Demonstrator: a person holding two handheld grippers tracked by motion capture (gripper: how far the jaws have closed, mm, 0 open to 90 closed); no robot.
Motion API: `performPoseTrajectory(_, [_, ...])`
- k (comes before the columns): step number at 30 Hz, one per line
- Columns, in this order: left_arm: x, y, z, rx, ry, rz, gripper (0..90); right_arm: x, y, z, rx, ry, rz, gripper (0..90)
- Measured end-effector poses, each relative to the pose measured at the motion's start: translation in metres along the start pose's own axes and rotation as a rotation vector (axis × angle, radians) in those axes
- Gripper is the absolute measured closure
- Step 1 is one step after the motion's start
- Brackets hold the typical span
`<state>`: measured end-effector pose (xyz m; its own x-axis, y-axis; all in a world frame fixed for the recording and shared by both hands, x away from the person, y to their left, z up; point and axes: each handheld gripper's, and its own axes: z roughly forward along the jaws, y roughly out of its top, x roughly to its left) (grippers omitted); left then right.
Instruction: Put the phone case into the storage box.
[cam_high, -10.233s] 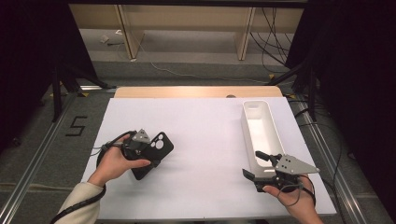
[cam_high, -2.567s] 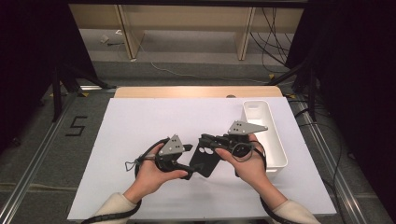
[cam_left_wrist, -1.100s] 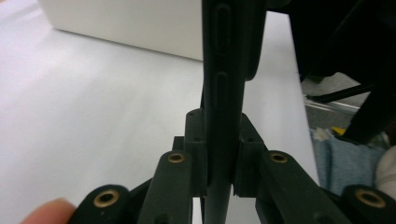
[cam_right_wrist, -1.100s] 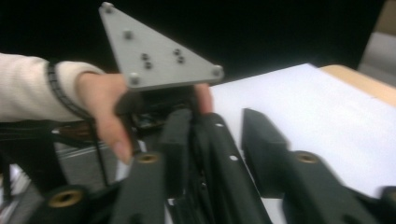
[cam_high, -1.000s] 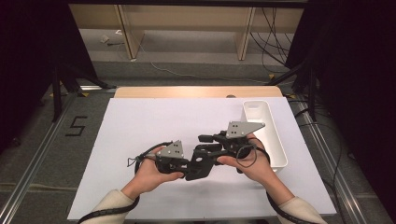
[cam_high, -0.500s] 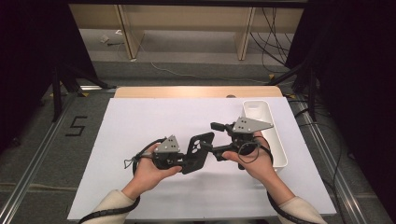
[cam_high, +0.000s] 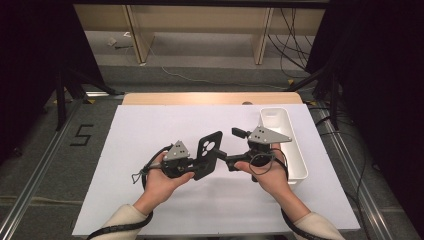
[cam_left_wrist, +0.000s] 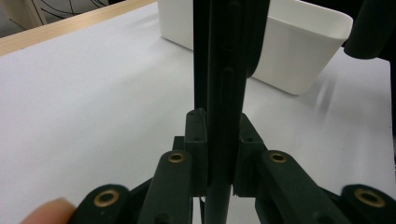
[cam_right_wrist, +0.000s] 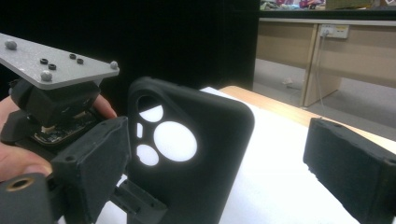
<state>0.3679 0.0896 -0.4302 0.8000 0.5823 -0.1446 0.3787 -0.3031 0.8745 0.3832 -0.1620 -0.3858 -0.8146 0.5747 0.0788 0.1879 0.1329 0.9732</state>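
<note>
Left gripper (cam_high: 192, 162) is clamping the black phone case (cam_high: 208, 154) by its lower edge, holding it upright above mid-table. Case is looking light, thin, probably flexible; edges suit gripping. Right gripper (cam_high: 235, 147) is standing wide open beside it. Case's inner face is staying hidden. White bin (cam_high: 295, 150) is sitting far right.

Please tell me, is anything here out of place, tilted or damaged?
Nothing looks damaged or spilled. The one unusual thing is the black phone case: it is held on edge above the table, clamped by the left claw. The right claw is open beside it. The white bin stands upright.
</note>
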Motion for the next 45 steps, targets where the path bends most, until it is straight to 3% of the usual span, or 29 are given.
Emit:
performPoseTrajectory(13, [-0.005, 0.002, 0.004, 0.002, 0.052, -0.012, 79.5, 0.011, -0.002, 0.007, -0.019, -0.044, 0.011, 5.1])
performPoseTrajectory(16, [-0.005, 0.003, 0.005, 0.000, 0.051, -0.015, 79.5, 0.012, -0.002, 0.009, -0.029, -0.049, 0.031, 5.4])
performPoseTrajectory(45, [-0.015, 0.012, 0.016, -0.011, 0.050, 0.000, 79.6, 0.014, -0.003, 0.020, -0.035, -0.086, 0.051, 2.8])
